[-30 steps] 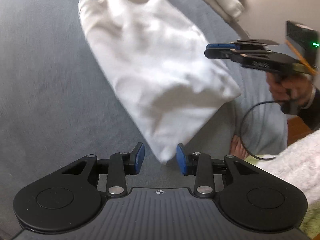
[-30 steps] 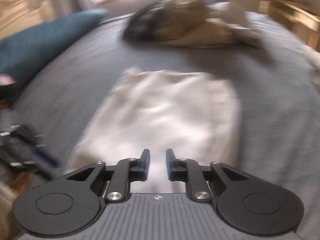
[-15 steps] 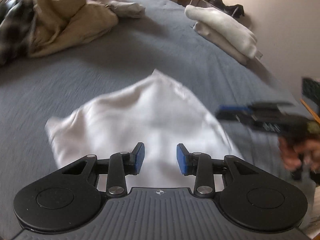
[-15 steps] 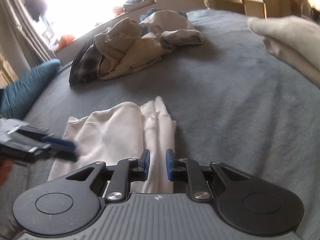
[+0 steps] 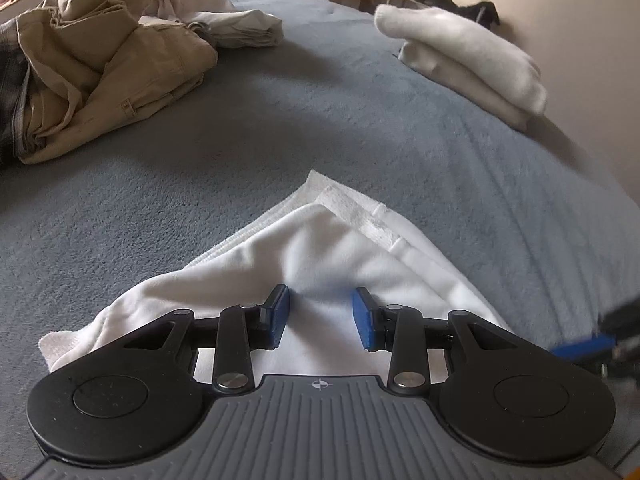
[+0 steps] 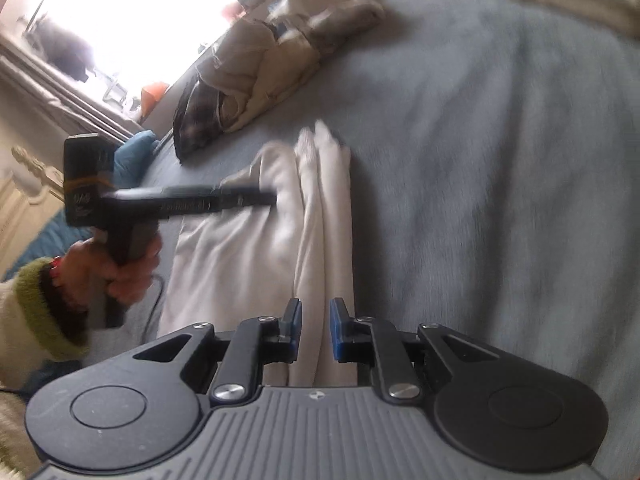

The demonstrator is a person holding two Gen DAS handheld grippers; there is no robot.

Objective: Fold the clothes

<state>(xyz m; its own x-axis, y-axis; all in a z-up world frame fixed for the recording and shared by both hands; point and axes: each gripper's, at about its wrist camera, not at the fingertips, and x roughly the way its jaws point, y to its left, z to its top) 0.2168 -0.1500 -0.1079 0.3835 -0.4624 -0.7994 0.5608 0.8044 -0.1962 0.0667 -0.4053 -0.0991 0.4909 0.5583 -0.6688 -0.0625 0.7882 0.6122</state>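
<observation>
I see the grey bed (image 5: 360,120) with the folded white garment (image 5: 328,256) lying near me, crumpled tan clothes (image 5: 100,60) far left. My left gripper (image 5: 319,317) hangs parted above the cloth, gripping nothing; my right gripper (image 6: 315,329) is narrowly parted over the folded edge, pads clear.

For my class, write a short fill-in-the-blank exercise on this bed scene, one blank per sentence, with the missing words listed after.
1. The folded garment lying under the left claw is ____ in colour.
2. The blanket covering the bed is ____.
3. The unfolded pile at the far left has tan trousers on top of a ____ shirt.
4. The pads on the right claw are ____.

Missing words: white; grey; plaid; blue
</observation>
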